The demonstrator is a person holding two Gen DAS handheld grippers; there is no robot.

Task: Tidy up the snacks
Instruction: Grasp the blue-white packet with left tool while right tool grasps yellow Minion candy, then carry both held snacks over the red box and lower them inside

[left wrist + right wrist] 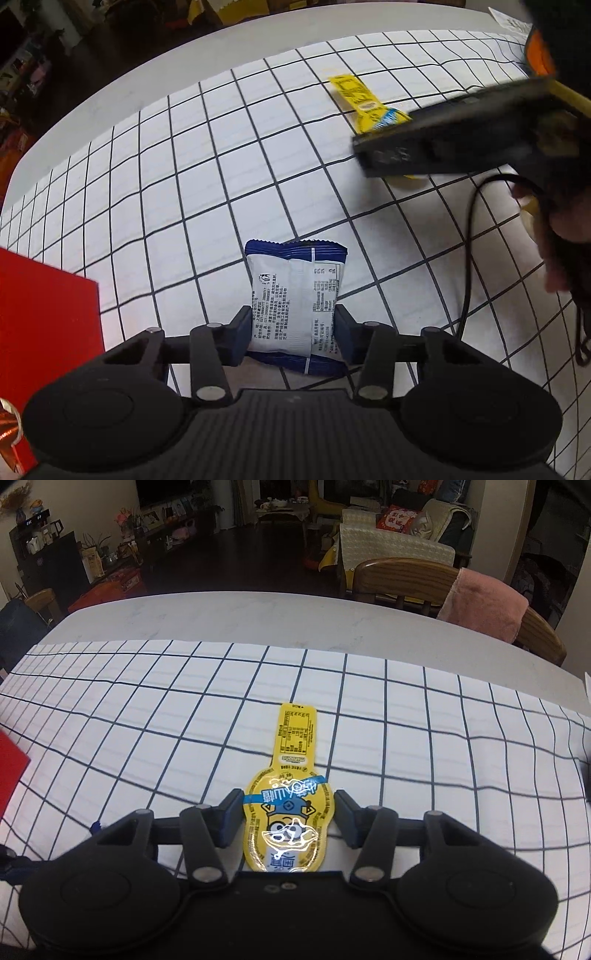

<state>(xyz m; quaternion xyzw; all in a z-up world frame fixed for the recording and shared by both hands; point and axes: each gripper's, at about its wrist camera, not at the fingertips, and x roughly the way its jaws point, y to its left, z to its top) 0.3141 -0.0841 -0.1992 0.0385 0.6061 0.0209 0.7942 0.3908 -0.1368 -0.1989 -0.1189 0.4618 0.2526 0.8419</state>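
A blue and white snack packet (295, 302) lies between my left gripper's (293, 325) fingers, which press on both its sides. A yellow Minions snack pouch (288, 812) with a long tab lies on the checked cloth between my right gripper's (288, 812) fingers; the left pad touches it, a small gap shows at the right pad. In the left wrist view the same yellow pouch (364, 105) shows far right, partly hidden by the right gripper's body (461, 136).
A red box (44, 325) stands at the left, its corner also in the right wrist view (11, 771). A black cable (469, 251) hangs at the right. Wooden chairs (406, 579) with a pink towel (484, 605) stand beyond the table's far edge.
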